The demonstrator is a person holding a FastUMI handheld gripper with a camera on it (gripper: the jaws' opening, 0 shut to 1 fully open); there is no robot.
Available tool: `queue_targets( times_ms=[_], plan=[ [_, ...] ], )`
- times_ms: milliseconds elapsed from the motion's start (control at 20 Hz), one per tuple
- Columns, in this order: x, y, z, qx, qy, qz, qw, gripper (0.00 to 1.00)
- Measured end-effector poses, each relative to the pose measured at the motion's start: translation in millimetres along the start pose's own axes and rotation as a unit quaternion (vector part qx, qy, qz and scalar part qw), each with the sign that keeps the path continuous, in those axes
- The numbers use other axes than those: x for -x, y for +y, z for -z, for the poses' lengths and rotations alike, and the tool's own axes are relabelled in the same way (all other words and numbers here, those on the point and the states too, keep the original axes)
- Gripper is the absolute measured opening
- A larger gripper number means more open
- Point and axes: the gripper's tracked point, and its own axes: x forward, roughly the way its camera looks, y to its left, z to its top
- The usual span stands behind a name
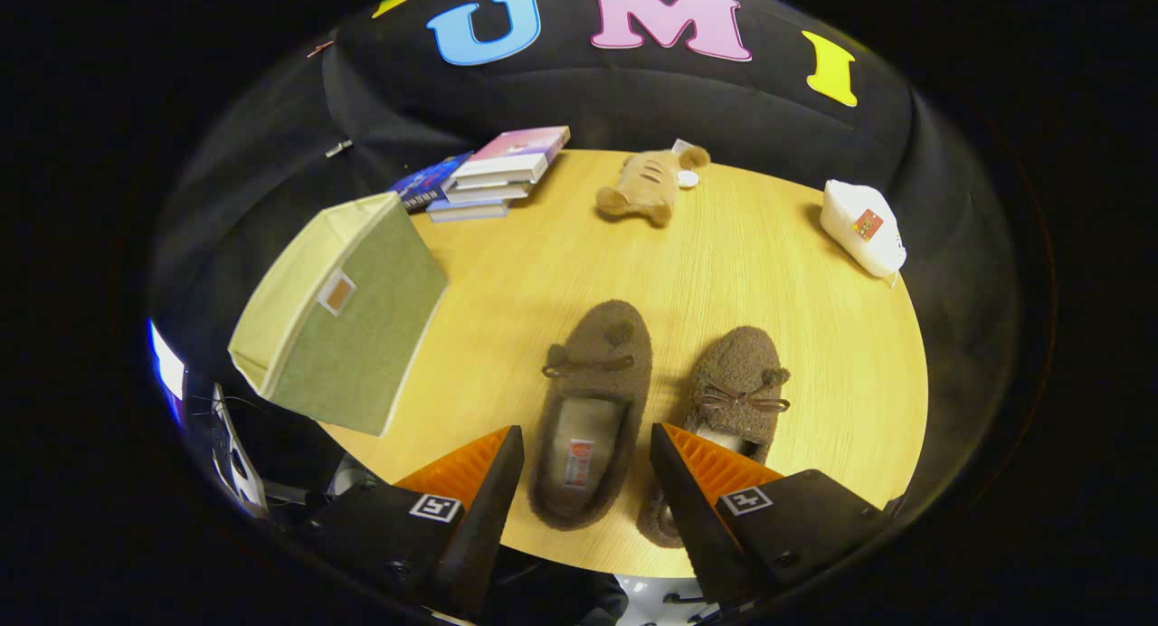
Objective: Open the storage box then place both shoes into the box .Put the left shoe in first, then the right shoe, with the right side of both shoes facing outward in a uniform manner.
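Your gripper [586,468] has its fingers spread apart and holds nothing; the heel end of the left shoe [593,409] lies in the gap between them, and neither finger looks to be pressing on it. The right shoe [728,409] lies just beside it on the right, its heel partly hidden behind your right finger. Both slippers point away from you on the round wooden table [724,246].

The storage box [339,314] stands to the left of the shoes, at the table's near-left edge, tilted on one corner with its open mouth turned up and away to the far left. It seems to hang partly off the table, so a push from a shoe going in could tip it or slide it off.

The soft, fluffy sides of the left shoe may squash and slip if you clamp too shallow at the heel, so go deep enough to catch the collar. Your right finger sits very near the right shoe; closing carelessly could drag that one along or nudge it round, which would spoil the facing you need later.

Watch the turn as you carry it: the box mouth faces away from you, so you could lay the shoe with the wrong side outward. The stack of books [493,178], the plush toy [650,184] and the white pouch [864,226] sit far back, well apart from your path
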Motion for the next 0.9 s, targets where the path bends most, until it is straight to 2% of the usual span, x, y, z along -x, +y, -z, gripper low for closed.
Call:
queue_targets(
  times_ms=[100, 250, 350, 600, 800, 900],
  plan=[
    [-23.0, -13.0, 6.8, 0.001, 0.014, 0.018, 1.000, 0.83],
    [-46.7, -20.3, 12.6, -0.016, 0.029, 0.026, 0.999, 0.81],
    [-60.9, -25.4, 14.0, -0.029, 0.036, 0.032, 0.998, 0.73],
    [-71.8, -33.3, 16.5, -0.049, 0.049, 0.051, 0.996, 0.11],
    [-58.6, -26.5, 1.0, -0.099, 0.033, 0.033, 0.994, 0.06],
    [-47.0, -25.4, -7.4, -0.100, 0.027, 0.032, 0.994, 0.06]
  ],
)
